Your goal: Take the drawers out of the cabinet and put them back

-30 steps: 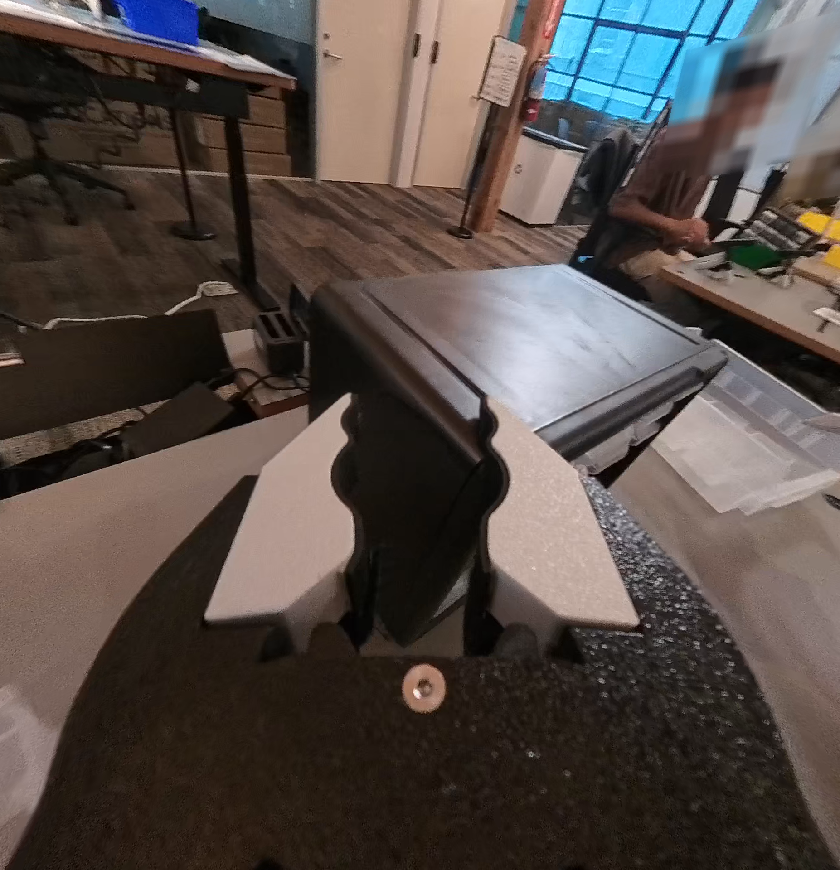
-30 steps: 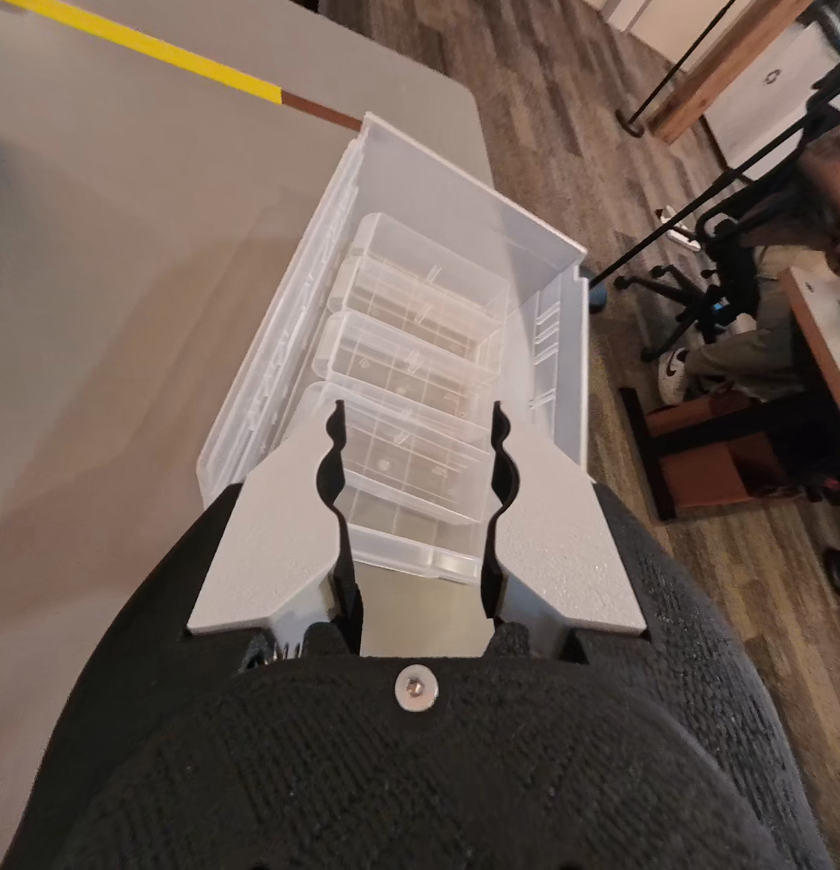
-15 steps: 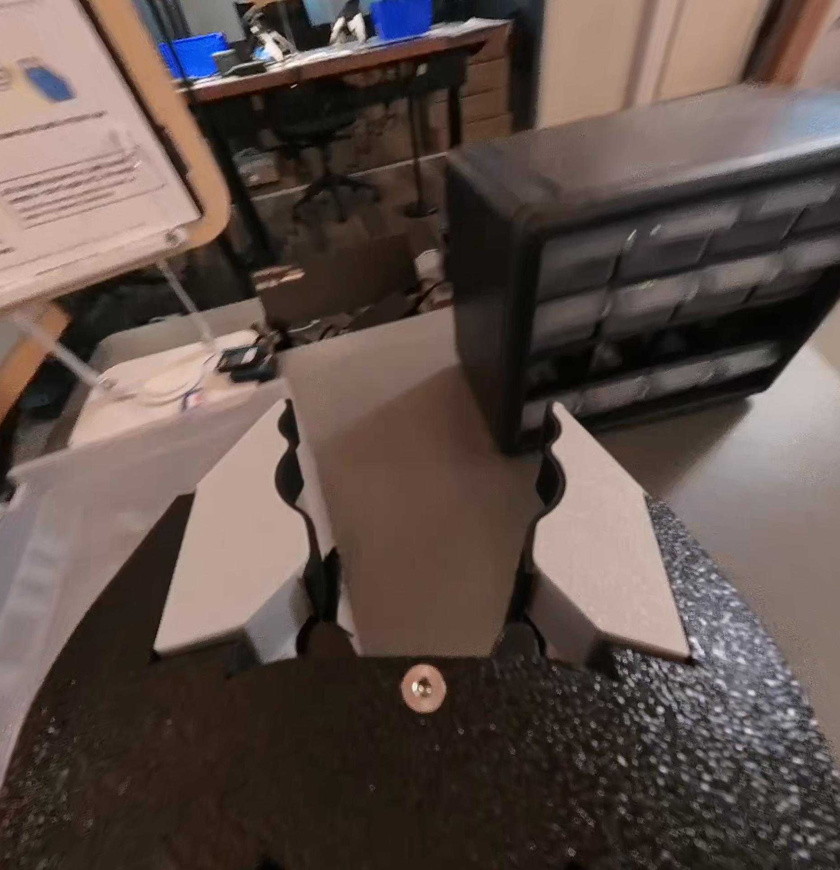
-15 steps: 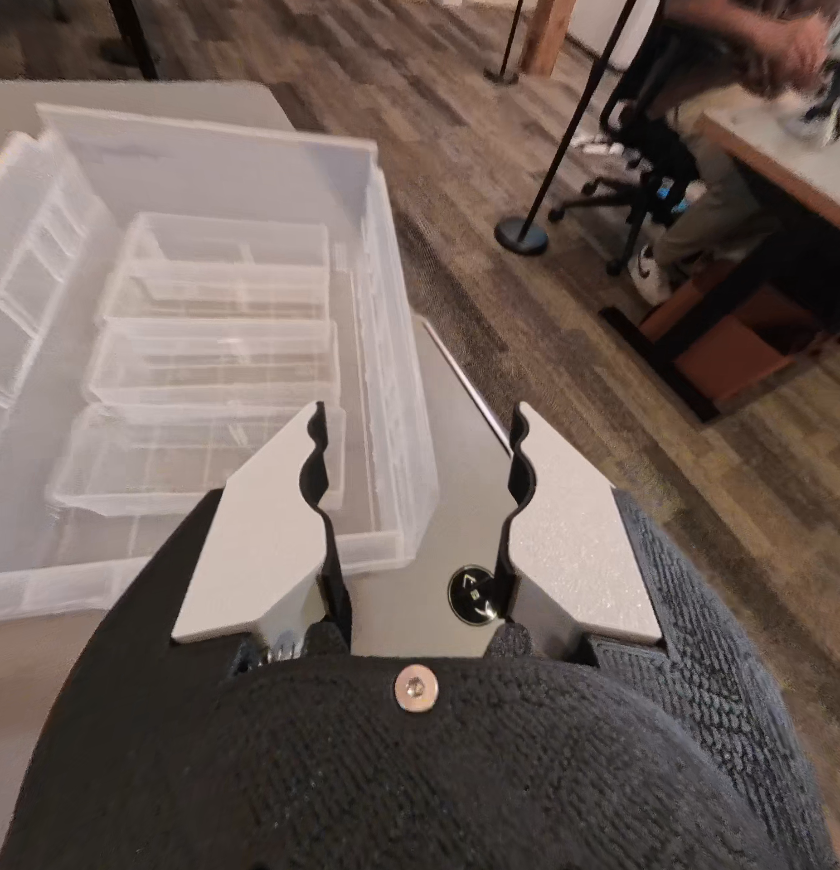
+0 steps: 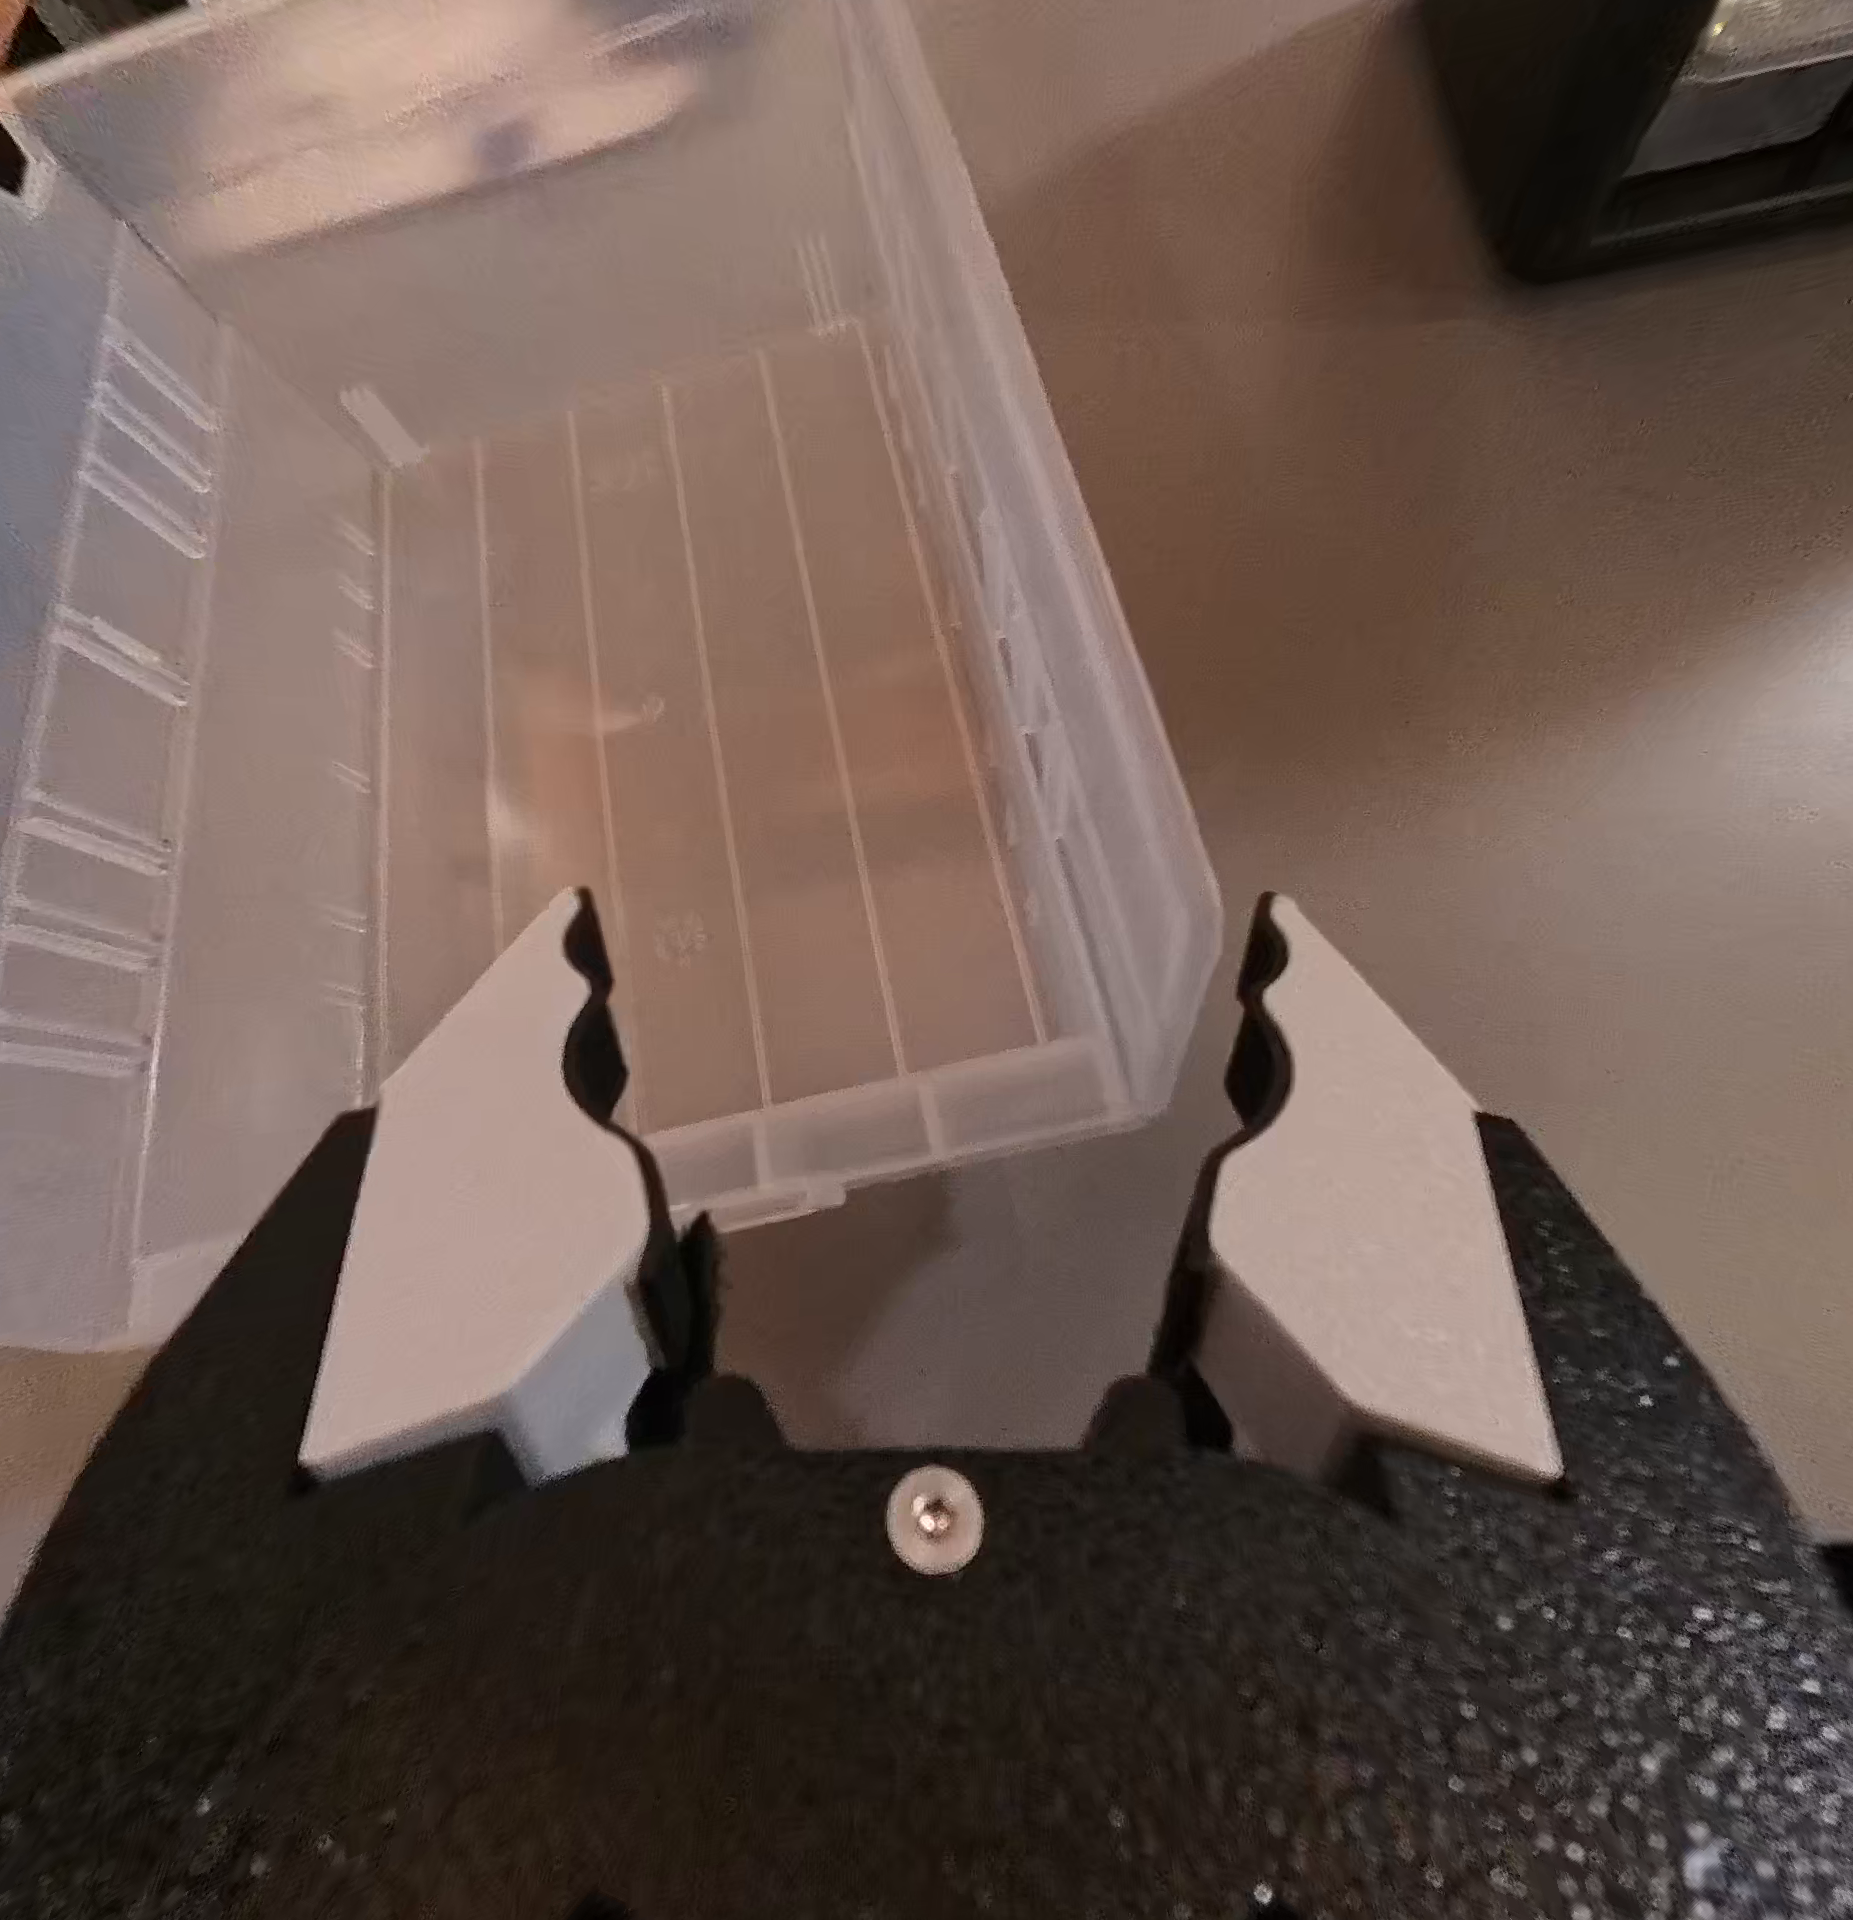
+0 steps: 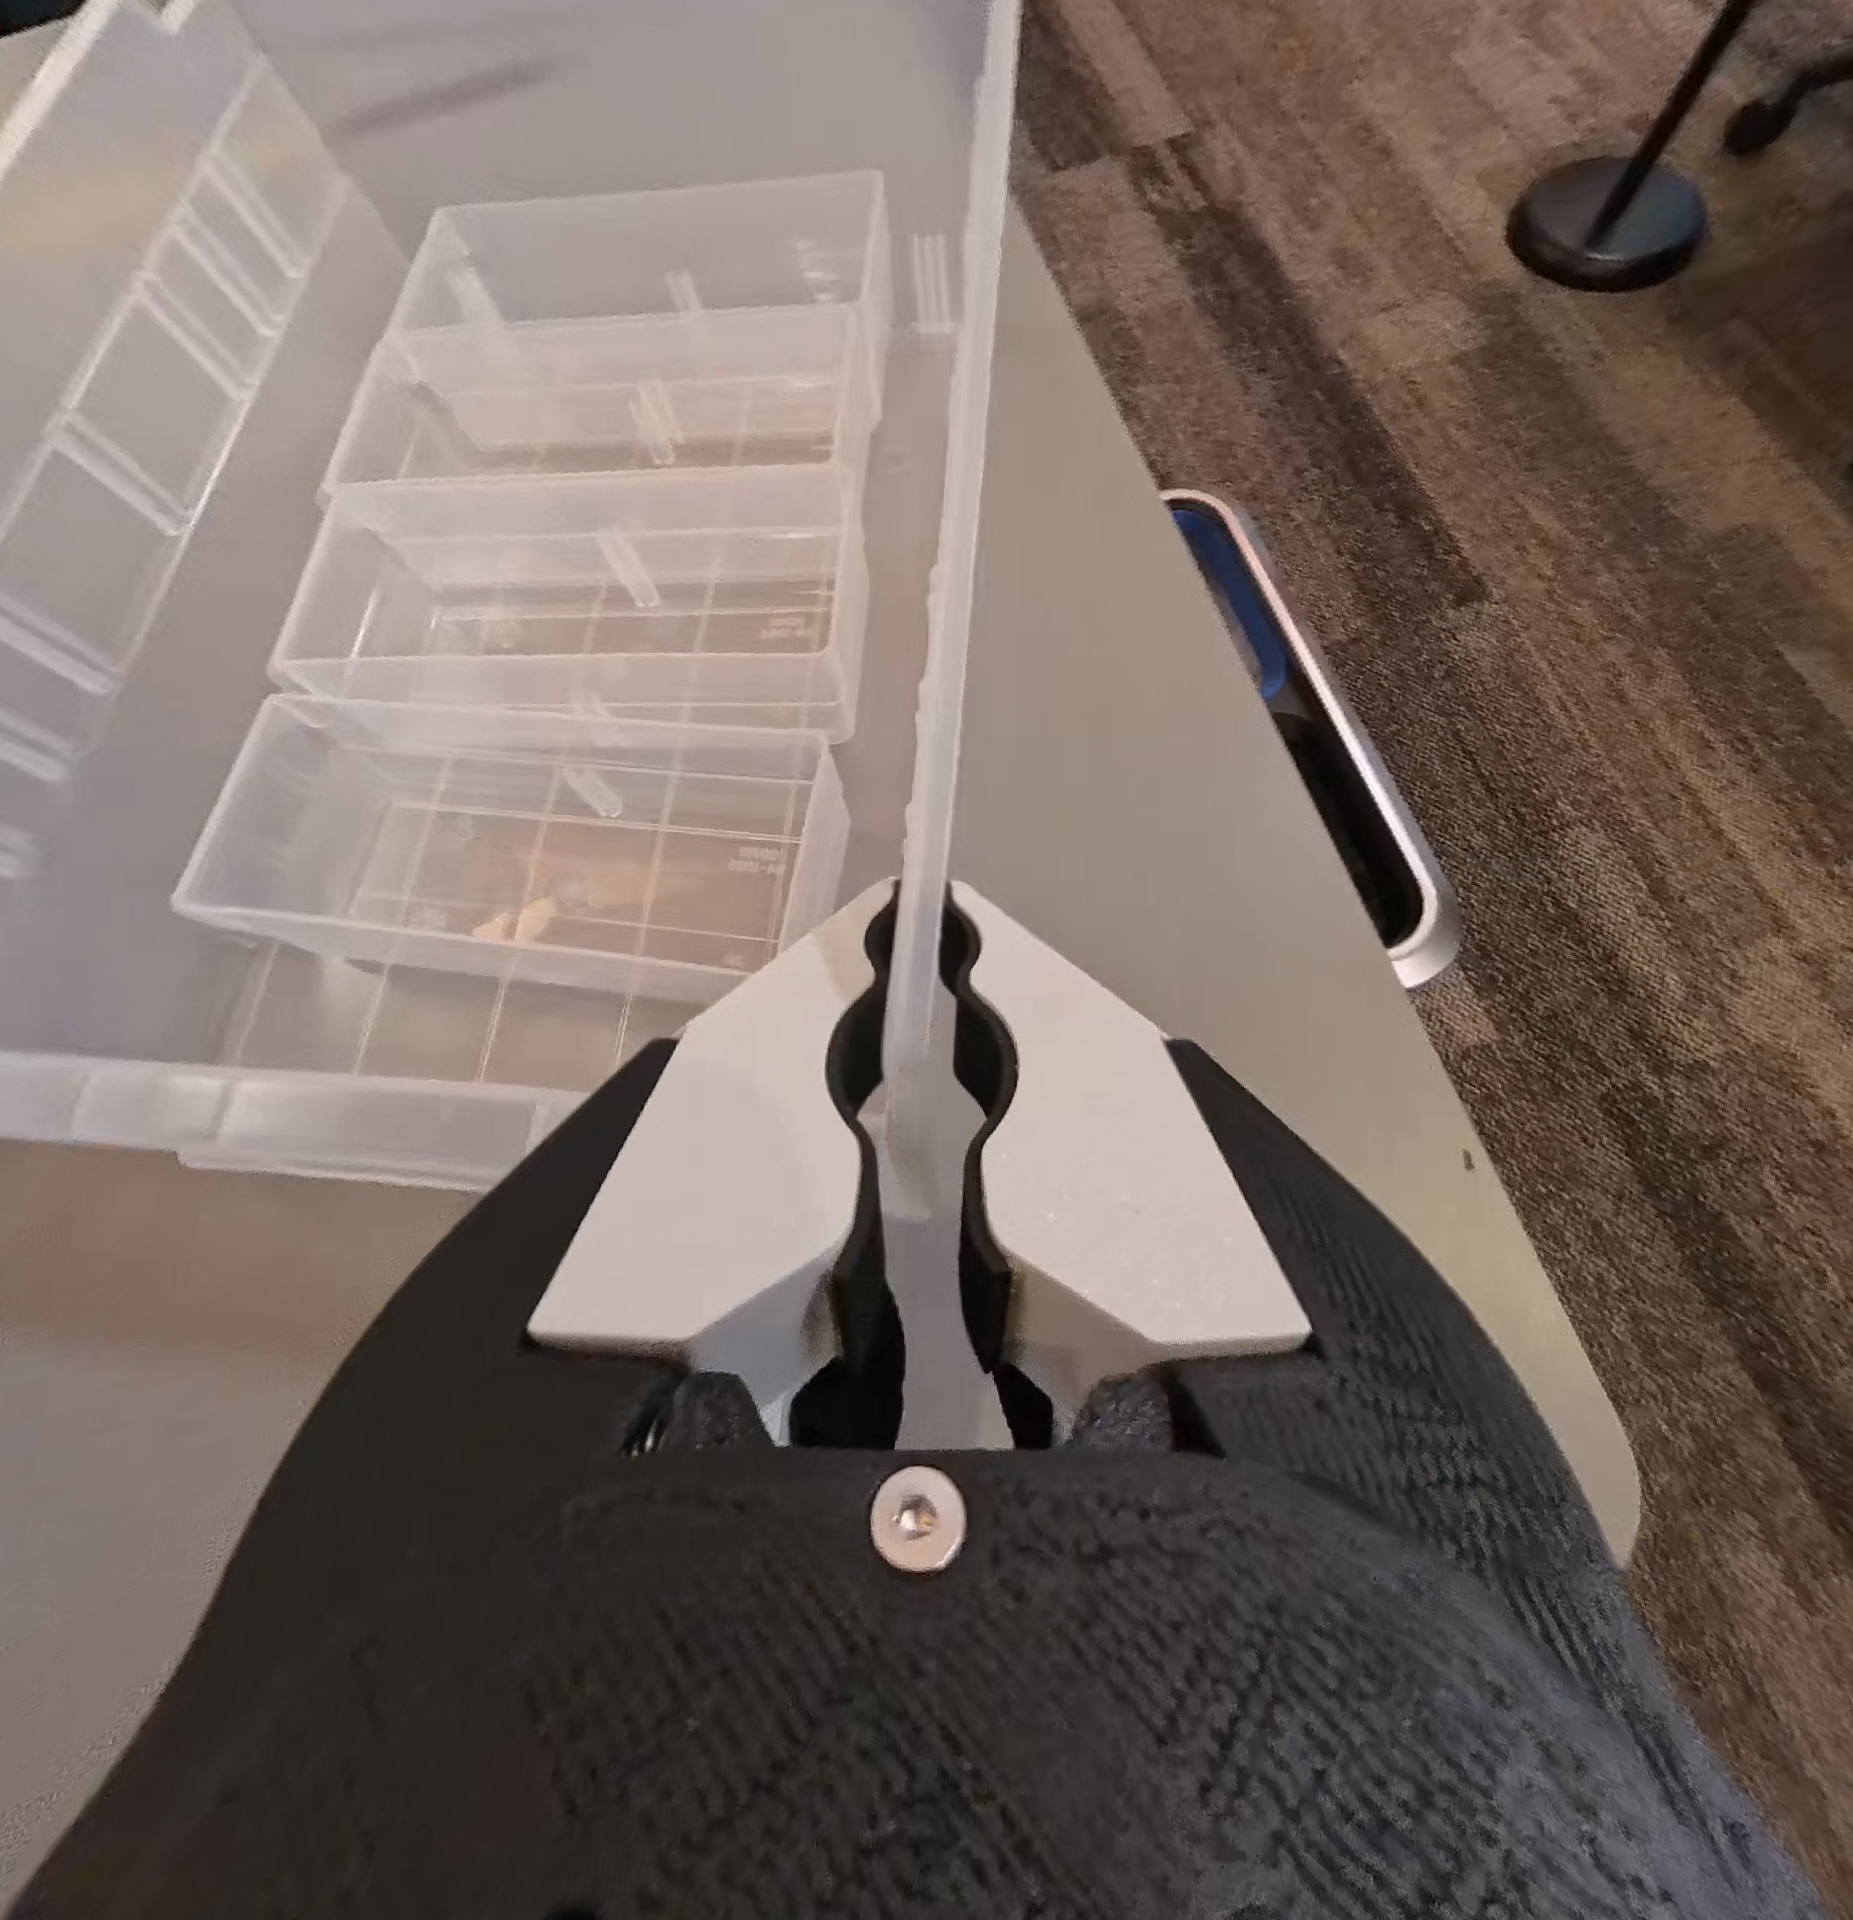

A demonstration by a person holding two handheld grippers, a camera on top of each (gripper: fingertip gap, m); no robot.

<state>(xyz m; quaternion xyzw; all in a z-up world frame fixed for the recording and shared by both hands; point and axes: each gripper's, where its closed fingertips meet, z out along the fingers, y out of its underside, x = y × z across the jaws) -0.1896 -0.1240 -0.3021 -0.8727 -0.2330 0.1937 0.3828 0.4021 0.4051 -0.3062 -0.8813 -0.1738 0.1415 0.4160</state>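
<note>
In the left wrist view my left gripper (image 5: 924, 935) is open and empty, low over the near end of an empty clear plastic bin (image 5: 1005, 520) on the beige table. The bin's near right corner lies between the jaws. A corner of the black drawer cabinet (image 5: 1680, 135) shows at the top right. In the right wrist view my right gripper (image 6: 917, 914) is shut on the thin right wall (image 6: 963, 416) of another clear bin. Several clear drawers (image 6: 506, 831) lie side by side in that bin, left of the gripper.
The beige table (image 6: 1109, 727) ends just right of the held bin. A silver and blue device (image 6: 1306, 727) hangs at that edge. Wood-look floor and a black stand base (image 6: 1608, 223) lie beyond. Bare table (image 5: 1473, 727) lies between the empty bin and the cabinet.
My left gripper let go of the cabinet's side, opened and swung left and down over the empty bin. My right gripper moved to the drawer bin's right wall and shut on it.
</note>
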